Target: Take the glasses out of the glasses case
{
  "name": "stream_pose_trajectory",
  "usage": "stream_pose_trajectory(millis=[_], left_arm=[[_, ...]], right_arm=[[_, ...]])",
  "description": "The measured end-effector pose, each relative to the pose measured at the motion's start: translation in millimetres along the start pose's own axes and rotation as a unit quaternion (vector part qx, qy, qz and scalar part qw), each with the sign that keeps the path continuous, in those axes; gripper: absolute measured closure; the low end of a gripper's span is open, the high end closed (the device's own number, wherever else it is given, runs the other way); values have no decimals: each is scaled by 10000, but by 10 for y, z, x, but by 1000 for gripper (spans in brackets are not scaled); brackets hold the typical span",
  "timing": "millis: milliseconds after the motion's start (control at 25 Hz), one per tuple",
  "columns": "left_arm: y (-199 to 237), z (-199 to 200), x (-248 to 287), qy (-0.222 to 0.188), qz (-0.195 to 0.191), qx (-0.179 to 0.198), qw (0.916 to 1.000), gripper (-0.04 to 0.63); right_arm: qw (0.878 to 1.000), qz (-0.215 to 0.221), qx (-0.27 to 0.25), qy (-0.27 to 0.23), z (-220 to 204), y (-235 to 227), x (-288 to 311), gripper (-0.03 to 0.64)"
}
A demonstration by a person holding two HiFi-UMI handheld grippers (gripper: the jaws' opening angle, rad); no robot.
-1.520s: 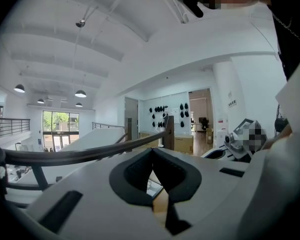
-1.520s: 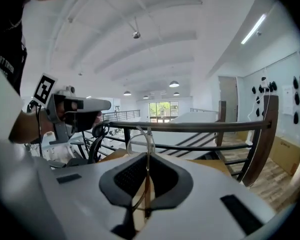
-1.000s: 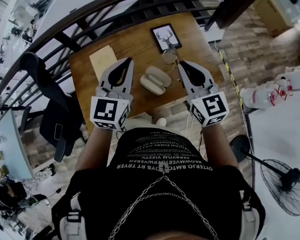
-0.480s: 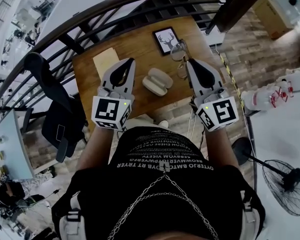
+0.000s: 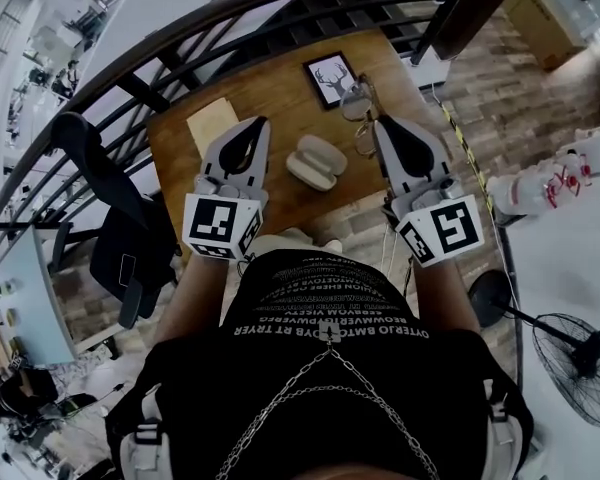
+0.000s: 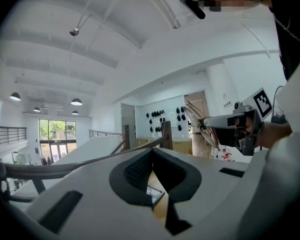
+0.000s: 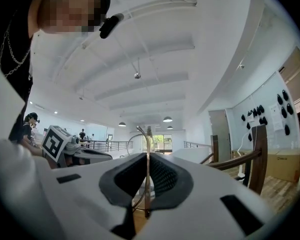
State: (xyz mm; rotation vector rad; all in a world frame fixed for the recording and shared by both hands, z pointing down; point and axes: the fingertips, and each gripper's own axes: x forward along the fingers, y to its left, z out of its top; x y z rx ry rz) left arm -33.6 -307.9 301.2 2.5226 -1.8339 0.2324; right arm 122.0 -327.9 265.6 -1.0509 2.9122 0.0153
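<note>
Left gripper (image 5: 259, 123) hangs with jaws closed and empty, at 9 o'clock of the open glasses case (image 5: 315, 160) on the counter (image 5: 270, 88). Right gripper (image 5: 384, 124), jaws clamped on the glasses (image 5: 356, 106), has raised them clear of the case to its 2 o'clock. The removal looks essentially done.

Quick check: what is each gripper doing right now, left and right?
Left gripper: jaws shut, nothing between them.
Right gripper: jaws shut on the glasses.

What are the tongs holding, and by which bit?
The right tongs pinch the glasses by a thin bar of the frame, likely a side arm. The left tongs hold nothing.
</note>
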Motion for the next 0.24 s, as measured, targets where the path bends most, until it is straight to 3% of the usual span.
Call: stream_pose_trajectory(millis=[240], left_arm=[[79,-40,80,29,-38,-30,10000,571]], right_arm=[[10000,-34,15,67,-69,-53,88,592]])
